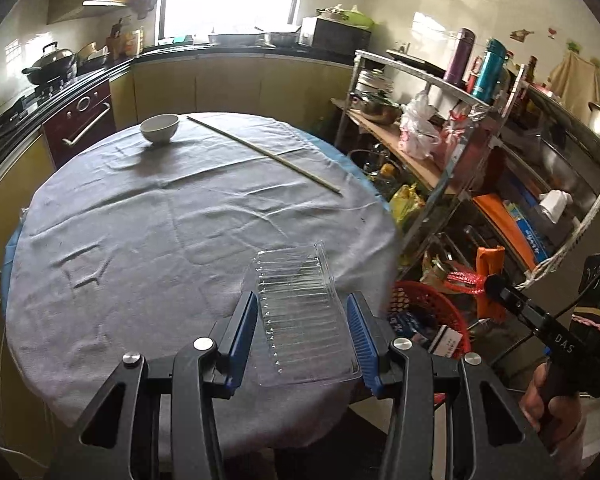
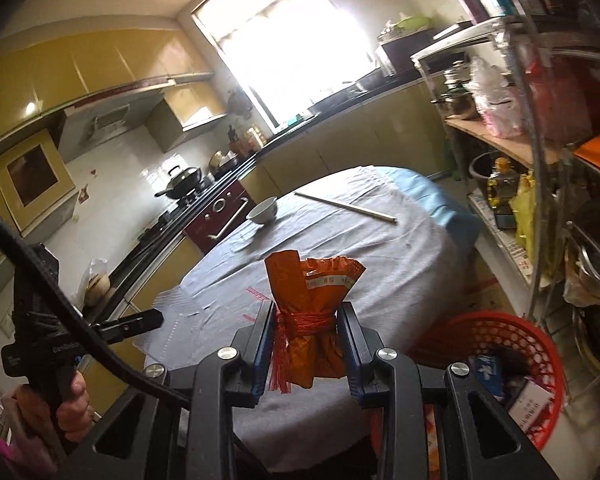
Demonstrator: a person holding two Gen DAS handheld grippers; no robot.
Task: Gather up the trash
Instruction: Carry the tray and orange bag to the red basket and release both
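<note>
Left tongs clamp the clear plastic tray by its long sides, lifted over the worktop edge. Right tongs pinch the orange packet at its tied neck. Both sit near the red basket, likely the drop point.

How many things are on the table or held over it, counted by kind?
Clear plastic tray, in the left hand-held gripper: 1
Orange packet, in the right hand-held gripper: 1
White bowl: 1
Long stick: 1
Total: 4
</note>
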